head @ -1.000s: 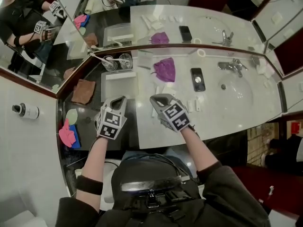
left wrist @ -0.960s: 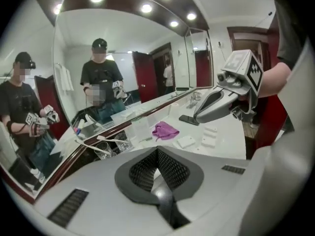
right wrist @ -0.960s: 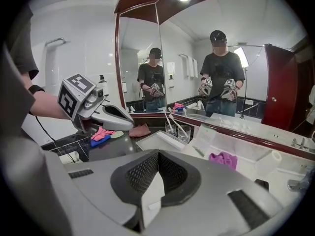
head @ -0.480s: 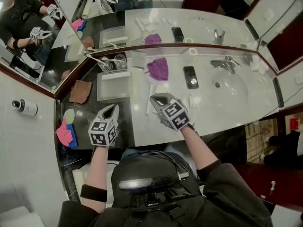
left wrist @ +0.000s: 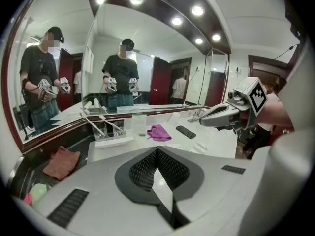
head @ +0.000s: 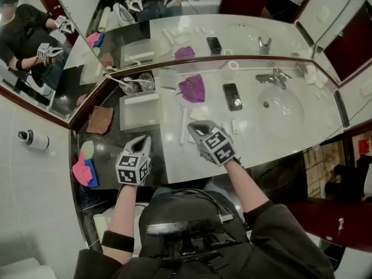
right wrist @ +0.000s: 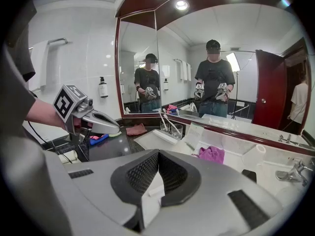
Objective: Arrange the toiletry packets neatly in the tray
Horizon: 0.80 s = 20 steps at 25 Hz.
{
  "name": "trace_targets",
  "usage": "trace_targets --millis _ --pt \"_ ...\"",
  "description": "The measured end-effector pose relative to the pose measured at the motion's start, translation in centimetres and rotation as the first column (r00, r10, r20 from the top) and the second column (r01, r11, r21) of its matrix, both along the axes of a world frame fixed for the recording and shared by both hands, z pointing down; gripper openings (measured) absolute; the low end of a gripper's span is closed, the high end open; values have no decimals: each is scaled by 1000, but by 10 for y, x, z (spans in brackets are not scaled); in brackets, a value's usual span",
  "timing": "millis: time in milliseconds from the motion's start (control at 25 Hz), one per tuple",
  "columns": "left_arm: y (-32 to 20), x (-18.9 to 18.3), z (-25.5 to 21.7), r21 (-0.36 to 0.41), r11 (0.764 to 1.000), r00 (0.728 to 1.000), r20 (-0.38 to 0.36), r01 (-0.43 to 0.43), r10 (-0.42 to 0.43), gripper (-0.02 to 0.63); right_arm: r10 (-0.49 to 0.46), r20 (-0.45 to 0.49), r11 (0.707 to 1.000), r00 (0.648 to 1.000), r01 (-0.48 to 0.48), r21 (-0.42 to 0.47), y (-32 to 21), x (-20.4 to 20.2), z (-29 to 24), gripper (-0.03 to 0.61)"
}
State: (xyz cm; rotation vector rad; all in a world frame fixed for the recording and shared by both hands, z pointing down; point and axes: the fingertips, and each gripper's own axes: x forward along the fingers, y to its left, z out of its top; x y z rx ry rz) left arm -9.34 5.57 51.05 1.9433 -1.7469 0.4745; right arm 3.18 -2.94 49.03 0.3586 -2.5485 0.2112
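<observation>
Our left gripper (head: 143, 139) and right gripper (head: 192, 127) are both pinched together, empty; the toiletry packets (head: 200, 114) lie scattered just beyond the right tips, nearer that hand; the tray (head: 137, 117) sits leftward, ahead of the left tips.

Bathroom: white marble counter (head: 189, 163), inset basin (head: 286, 110), chrome tap (head: 273, 77); red-framed angled mirrors (head: 244, 36); white tiled wall (head: 35, 182); lit ceiling spotlights (left wrist: 197, 10); dark red door (right wrist: 271, 95).

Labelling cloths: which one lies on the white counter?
The purple cloth, beside the phone. The brown cloth and pink cloth lie on the dark counter at the left.
</observation>
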Motion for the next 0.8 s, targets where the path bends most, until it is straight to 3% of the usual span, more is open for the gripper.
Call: trace_targets --millis 280,600,800 --pt "-21 25 20 -66 996 998 2 -59 59 6 21 -13 1000 1000 -22 -23 -5 14 14 2" --pt "-57 64 55 -188 972 990 -17 -142 142 139 34 -26 998 999 -35 -46 -20 35 30 2" --pt "-90 82 90 -275 949 988 -21 -154 155 169 34 -30 997 999 -36 -64 -35 47 42 2"
